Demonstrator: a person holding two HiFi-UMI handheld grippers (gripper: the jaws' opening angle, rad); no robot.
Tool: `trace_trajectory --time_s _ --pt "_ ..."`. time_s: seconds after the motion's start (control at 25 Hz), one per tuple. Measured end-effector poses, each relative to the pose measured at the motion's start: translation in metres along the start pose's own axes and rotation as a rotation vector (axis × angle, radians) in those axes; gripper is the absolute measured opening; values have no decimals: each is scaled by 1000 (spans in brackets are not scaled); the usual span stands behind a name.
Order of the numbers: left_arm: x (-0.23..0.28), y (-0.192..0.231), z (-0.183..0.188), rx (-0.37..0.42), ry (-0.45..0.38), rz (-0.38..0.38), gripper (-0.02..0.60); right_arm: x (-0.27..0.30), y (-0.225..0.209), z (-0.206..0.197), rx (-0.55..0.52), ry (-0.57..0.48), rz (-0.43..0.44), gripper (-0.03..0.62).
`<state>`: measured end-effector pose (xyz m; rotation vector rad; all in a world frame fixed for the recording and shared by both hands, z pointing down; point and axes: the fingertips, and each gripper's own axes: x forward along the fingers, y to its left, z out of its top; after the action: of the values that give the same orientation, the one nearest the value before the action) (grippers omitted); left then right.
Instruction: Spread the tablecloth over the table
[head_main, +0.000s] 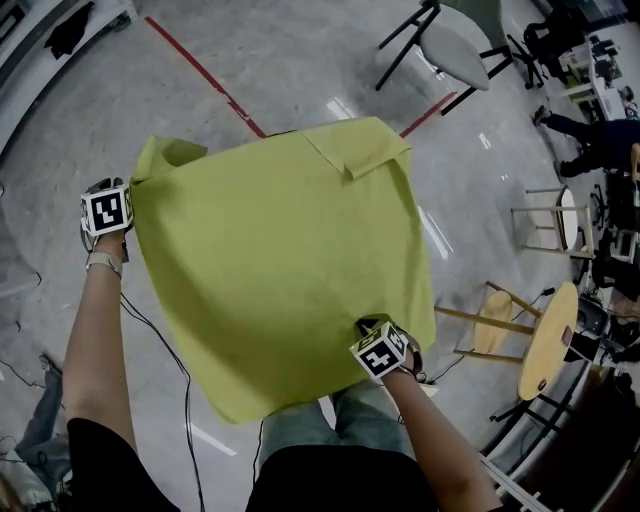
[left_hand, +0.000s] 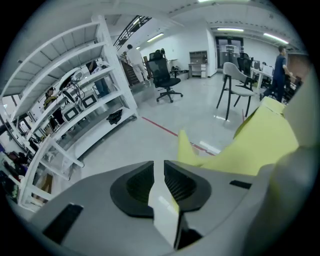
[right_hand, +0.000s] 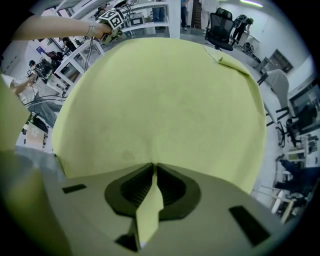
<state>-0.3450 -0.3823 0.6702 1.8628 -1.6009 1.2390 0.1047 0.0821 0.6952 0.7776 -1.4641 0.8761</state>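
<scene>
Between the clamped jaws of the left gripper (left_hand: 159, 175) sits a pinched fold of the yellow-green tablecloth (head_main: 280, 270), and from those fingertips the cloth's edge runs off ahead and to the right, above the grey floor (head_main: 250, 60). Ahead of the right gripper (right_hand: 152, 172), whose jaws are likewise clenched on a narrow fold of the near hem, the cloth spreads wide and fairly smooth. Its far corner (head_main: 352, 157) is turned over on itself, well beyond both pairs of fingertips.
</scene>
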Motion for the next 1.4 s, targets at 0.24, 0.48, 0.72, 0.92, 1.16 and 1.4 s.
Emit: trace_trajectory --time_s 0.24,0.48,0.72,0.92,1.16,1.4 --pt "-23 -17 10 10 -80 -38 67 2 -1 0 -22 13 8 40" --pt "-51 -95 -33 134 -55 -172 67 2 -2 -2 -39 19 11 39" --pt "-100 -174 -92 204 -20 -283 67 3 0 1 -53 1 11 40" --pt "-128 -212 -127 139 15 -327 52 5 -1 0 -101 -4 34 40" --pt "-147 -258 -149 94 109 -419 35 3 -1 2 -177 0 81 40" --pt "-142 -268 -158 66 153 -372 18 -3 -47 38 -97 -177 165 75"
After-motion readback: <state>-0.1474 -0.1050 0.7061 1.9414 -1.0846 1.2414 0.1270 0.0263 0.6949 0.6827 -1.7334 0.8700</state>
